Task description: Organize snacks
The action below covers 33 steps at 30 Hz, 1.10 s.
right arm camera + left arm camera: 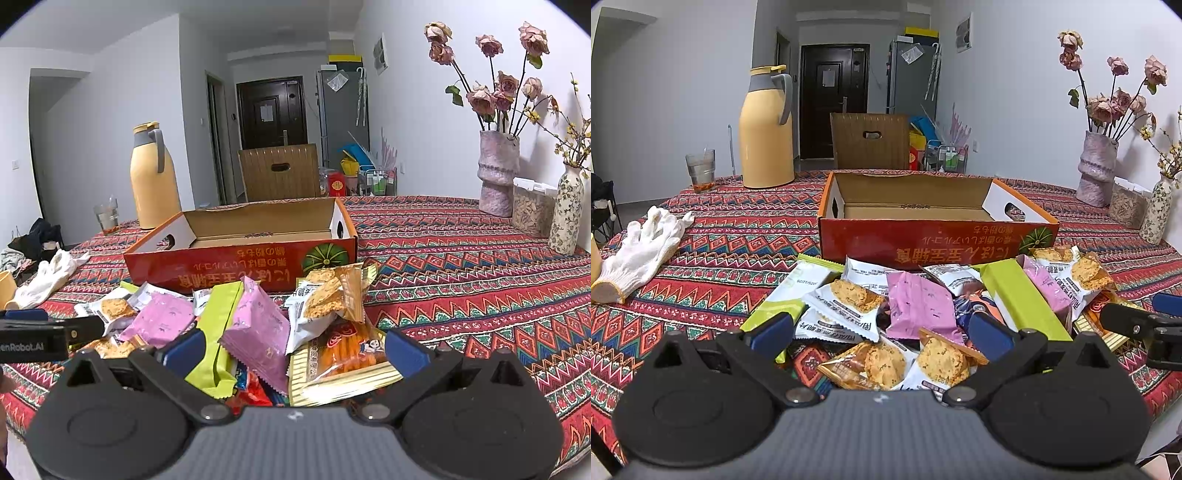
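Note:
A pile of wrapped snacks lies on the table in front of an empty red cardboard box (931,240), which also shows in the right wrist view (240,267). The pile holds pink packets (918,306) (258,332), green bars (1021,299) (218,332), white cookie packets (846,306) and an orange snack pack (343,354). My left gripper (882,336) is open, its fingers spread either side of the pile's near part. My right gripper (293,349) is open over the pile's right part. Each gripper shows at the edge of the other's view: the right one (1137,325), the left one (44,338).
A yellow thermos (766,129) and a glass (700,171) stand at the back left. A white glove (639,254) lies at the left. Vases of flowers (1097,170) and a clear container (532,210) stand at the right. A chair (870,140) is behind the table.

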{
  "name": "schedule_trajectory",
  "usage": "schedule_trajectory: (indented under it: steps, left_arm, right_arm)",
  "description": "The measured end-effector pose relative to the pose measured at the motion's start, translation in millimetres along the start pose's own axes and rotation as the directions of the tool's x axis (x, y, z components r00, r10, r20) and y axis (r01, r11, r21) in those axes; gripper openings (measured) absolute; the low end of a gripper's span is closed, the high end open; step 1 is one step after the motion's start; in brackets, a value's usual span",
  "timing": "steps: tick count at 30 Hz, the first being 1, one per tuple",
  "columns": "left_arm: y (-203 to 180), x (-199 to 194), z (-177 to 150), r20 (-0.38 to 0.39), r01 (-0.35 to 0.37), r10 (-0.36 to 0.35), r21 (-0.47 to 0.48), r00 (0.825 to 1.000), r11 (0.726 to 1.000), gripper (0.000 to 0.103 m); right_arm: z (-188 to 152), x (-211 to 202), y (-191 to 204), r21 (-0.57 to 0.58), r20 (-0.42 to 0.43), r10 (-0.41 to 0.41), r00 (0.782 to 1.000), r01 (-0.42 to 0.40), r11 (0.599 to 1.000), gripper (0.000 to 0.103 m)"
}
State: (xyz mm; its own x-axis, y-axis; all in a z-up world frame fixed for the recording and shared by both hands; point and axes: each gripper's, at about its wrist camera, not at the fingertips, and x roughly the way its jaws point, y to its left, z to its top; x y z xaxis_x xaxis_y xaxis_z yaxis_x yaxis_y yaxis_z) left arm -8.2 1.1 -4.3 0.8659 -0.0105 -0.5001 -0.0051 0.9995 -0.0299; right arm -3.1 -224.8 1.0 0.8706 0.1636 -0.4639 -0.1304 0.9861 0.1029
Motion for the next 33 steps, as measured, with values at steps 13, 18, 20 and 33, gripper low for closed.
schedule_trajectory:
  steps: [13, 18, 20, 33]
  left_arm:
    - [0.7, -1.9, -3.6, 0.005, 0.002, -0.002, -0.003, 1.000, 1.000, 0.103]
    - [0.7, -3.2, -4.4, 0.009, 0.008, -0.008, 0.000, 1.000, 1.000, 0.103]
    - [0.9, -4.2, -4.6, 0.012, 0.011, -0.011, 0.000, 1.000, 1.000, 0.103]
    - [1.4, -5.8, -4.5, 0.016, 0.024, -0.024, 0.000, 1.000, 1.000, 0.103]
  right_arm:
    - [-0.2, -0.1, -0.1, -0.001, -0.001, 0.001, 1.000, -0.001, 1.000, 0.103]
    - [0.3, -0.2, 0.1, -0.001, -0.001, 0.001, 1.000, -0.001, 1.000, 0.103]
    - [0.1, -0.2, 0.1, -0.001, -0.001, 0.001, 1.000, -0.001, 1.000, 0.103]
    - [0.1, -0.5, 0.4, -0.001, -0.001, 0.000, 1.000, 0.000, 1.000, 0.103]
